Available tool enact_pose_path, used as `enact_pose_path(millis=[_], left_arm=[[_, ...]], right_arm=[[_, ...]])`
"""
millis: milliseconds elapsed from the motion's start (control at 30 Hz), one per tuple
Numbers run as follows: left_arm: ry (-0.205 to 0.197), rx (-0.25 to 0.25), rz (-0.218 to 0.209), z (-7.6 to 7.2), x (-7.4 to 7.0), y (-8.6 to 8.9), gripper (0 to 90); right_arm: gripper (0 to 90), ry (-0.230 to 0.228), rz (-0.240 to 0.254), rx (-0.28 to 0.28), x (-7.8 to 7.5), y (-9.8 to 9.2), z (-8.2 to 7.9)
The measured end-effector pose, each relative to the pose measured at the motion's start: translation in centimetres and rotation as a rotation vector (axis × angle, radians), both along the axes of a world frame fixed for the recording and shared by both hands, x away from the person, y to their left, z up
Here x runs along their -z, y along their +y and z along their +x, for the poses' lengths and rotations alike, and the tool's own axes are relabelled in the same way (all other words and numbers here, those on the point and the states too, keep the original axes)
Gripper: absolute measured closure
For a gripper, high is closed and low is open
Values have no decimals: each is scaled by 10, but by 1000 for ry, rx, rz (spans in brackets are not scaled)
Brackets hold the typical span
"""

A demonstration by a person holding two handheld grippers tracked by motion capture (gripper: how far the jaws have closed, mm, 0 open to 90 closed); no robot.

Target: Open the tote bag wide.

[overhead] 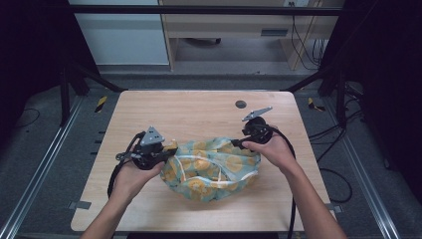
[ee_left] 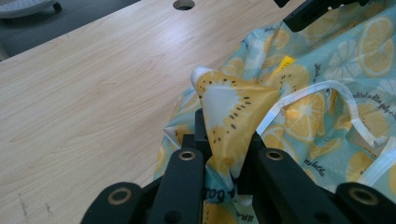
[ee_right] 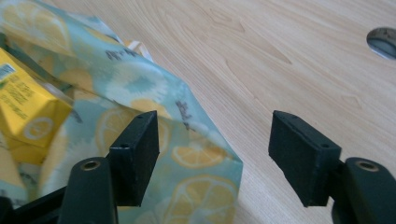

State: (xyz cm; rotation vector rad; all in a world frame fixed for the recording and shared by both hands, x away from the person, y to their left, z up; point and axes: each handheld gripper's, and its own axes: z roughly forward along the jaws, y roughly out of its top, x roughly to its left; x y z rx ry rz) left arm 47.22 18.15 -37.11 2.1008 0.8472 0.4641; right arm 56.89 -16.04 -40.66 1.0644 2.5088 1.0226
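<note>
— What's the left gripper (overhead: 168,150) up to?

— Its jaws are clamped on a bunched corner of the bag (overhead: 214,169), the one with the lemon print. From the left gripper view you see the fold (ee_left: 231,109) sticking up between the jaws, and a white strap (ee_left: 317,91) looping just beside it.

— And the bag itself?

— It lies crumpled on the table (overhead: 199,112), toward the near edge, between the two hands. A yellow carton (ee_right: 21,107) shows inside it, from the right gripper view.

— The right gripper (overhead: 238,143)?

— It's at the bag's far right corner. The jaws stand wide apart. One jaw is over the cloth (ee_right: 196,154), the other over bare wood, with the bag's edge between them; nothing is pinched.

— Anything else on the right?

— A round hole (overhead: 241,104) in the tabletop, beyond that gripper.
</note>
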Motion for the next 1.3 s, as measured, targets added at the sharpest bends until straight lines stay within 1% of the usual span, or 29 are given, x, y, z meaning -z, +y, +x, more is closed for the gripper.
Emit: enact_pose_path(millis=[33,67,167,200,233,267,300,367,433,467,500,533,567,633,667,700,767,800,833,867,967,1000,1033,1100,1133,1200,1300], left_arm=[[-2,0,0,0,0,0,838],[-2,1,0,0,0,0,838],[-4,7,3,-1,1,-1,839],[-6,8,2,-2,1,-1,840],[-10,7,2,-2,1,-1,840],[-12,8,0,-2,1,0,840],[-14,7,-1,-3,1,0,840],[-16,8,-2,-3,1,1,840],[-19,7,-5,-5,1,2,840],[-22,6,-11,-6,1,3,840],[-22,6,-11,-6,1,3,840],[-26,6,-14,-7,2,4,840],[-26,7,-19,-8,2,4,840],[-31,9,-28,-10,2,6,840],[-33,10,-31,-12,2,6,840],[-35,11,-38,-13,2,7,840],[-40,15,-44,-17,2,8,840],[-47,22,-45,-21,3,9,837],[-47,22,-45,-21,3,9,833],[-50,23,-48,-24,3,10,833],[-59,31,-34,-32,6,12,830],[-57,37,-32,-35,9,13,828],[-56,38,-26,-37,12,14,828],[-58,36,-4,-40,18,15,820],[-61,33,2,-41,22,15,817],[-69,28,18,-42,29,16,816],[-68,26,12,-40,37,17,812]], right_arm=[[351,5,-1,-2,2,-2,1],[359,19,3,1,4,-3,1],[371,61,-6,7,12,-5,2],[402,85,5,-1,16,-6,3],[402,85,5,-1,16,-6,3],[447,114,15,-7,20,-7,2],[447,114,15,-7,20,-7,2],[528,117,23,-20,23,-8,1],[619,136,41,-24,23,-10,-1],[709,132,51,-36,23,-11,-3],[709,132,51,-36,23,-11,-3],[779,125,51,-54,21,-13,-6],[779,125,51,-54,21,-13,-6],[843,102,53,-67,18,-13,-9],[891,81,60,-74,13,-12,-14],[891,81,60,-74,13,-12,-14],[900,52,55,-85,8,-11,-19],[900,19,37,-90,3,-8,-26],[900,19,37,-90,3,-8,-26],[900,5,31,-92,1,-8,-29],[900,-46,51,-93,-7,-7,-42],[900,-71,53,-100,-10,-6,-51],[900,-71,53,-100,-10,-6,-51],[900,-91,46,-102,-12,-6,-58],[900,-112,32,-99,-12,-6,-62],[900,-118,28,-96,-11,-6,-64],[900,-131,22,-95,-9,-6,-66]])
